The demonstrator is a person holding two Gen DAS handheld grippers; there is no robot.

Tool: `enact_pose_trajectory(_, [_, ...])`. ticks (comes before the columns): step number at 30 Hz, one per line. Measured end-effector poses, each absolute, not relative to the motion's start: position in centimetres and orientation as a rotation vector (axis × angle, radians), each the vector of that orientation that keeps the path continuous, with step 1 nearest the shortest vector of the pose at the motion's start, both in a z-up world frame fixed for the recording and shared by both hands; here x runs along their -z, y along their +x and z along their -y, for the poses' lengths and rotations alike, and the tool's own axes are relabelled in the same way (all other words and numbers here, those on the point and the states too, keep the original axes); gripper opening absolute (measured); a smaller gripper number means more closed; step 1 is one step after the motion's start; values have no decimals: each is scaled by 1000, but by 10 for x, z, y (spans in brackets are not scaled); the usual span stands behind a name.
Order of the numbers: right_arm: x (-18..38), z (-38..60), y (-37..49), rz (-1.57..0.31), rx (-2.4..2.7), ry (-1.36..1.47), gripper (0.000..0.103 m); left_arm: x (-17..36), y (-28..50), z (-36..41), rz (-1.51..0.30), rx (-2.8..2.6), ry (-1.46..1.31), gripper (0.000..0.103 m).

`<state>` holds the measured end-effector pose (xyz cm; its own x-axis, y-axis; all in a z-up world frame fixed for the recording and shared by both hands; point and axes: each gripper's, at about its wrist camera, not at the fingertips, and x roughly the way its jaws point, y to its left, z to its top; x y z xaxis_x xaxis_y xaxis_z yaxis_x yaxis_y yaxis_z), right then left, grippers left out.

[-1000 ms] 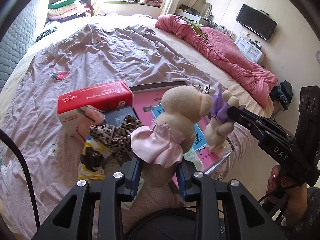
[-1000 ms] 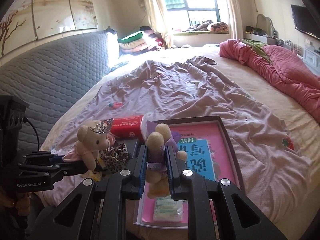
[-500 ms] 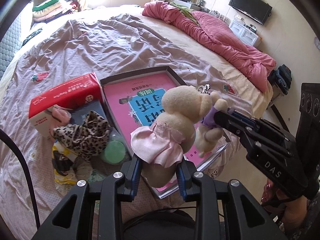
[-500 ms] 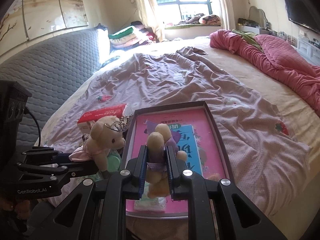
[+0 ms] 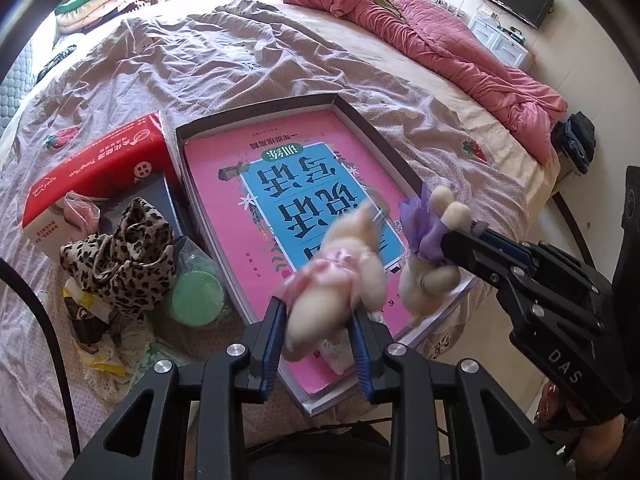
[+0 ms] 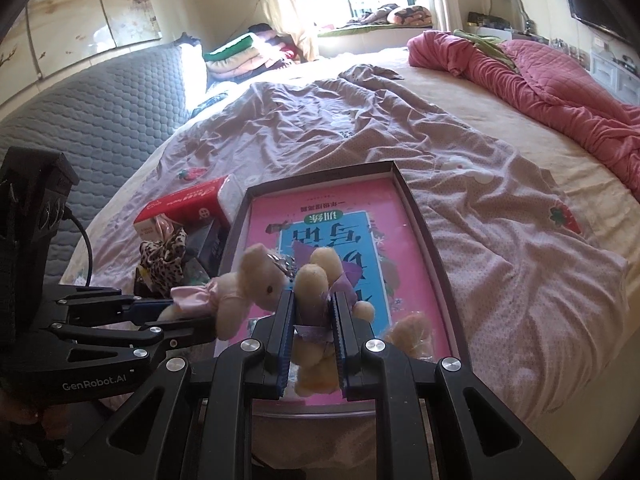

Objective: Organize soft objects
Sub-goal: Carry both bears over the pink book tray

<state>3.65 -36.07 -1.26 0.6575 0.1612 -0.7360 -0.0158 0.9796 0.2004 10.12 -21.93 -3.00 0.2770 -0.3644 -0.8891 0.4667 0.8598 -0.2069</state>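
My left gripper [image 5: 318, 312] has opened wider; the cream teddy bear in a pink dress [image 5: 340, 268] is blurred and tipping forward between its fingers, over the near end of the dark shallow box [image 5: 360, 124] with the pink book. It also shows in the right wrist view [image 6: 244, 284]. My right gripper [image 6: 313, 312] is shut on the teddy bear in a purple dress [image 6: 316, 280], held just above the box's near end. This bear also shows in the left wrist view [image 5: 428, 248].
Left of the box lie a red tissue pack [image 5: 96, 172], a leopard-print cloth [image 5: 124, 256], a green round pad in plastic [image 5: 196, 296] and yellow wrappers [image 5: 96, 344]. A pink quilt [image 5: 460, 48] lies at the far right. The bed edge is close.
Both grippers have moved forward and down over the box. My left gripper's fingers have spread and the pink-dress bear has tipped forward, blurred with motion. The right still grips the purple-dress bear.
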Motion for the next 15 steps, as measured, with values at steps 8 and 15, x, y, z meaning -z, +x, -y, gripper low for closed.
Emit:
enact_pose_trajectory(8, [27, 360, 40, -888, -93, 180, 19, 48, 111, 227, -1198, 551, 111, 31])
enact_pose_trajectory(15, [37, 348, 50, -905, -102, 132, 19, 54, 118, 223, -1221, 541, 85, 31])
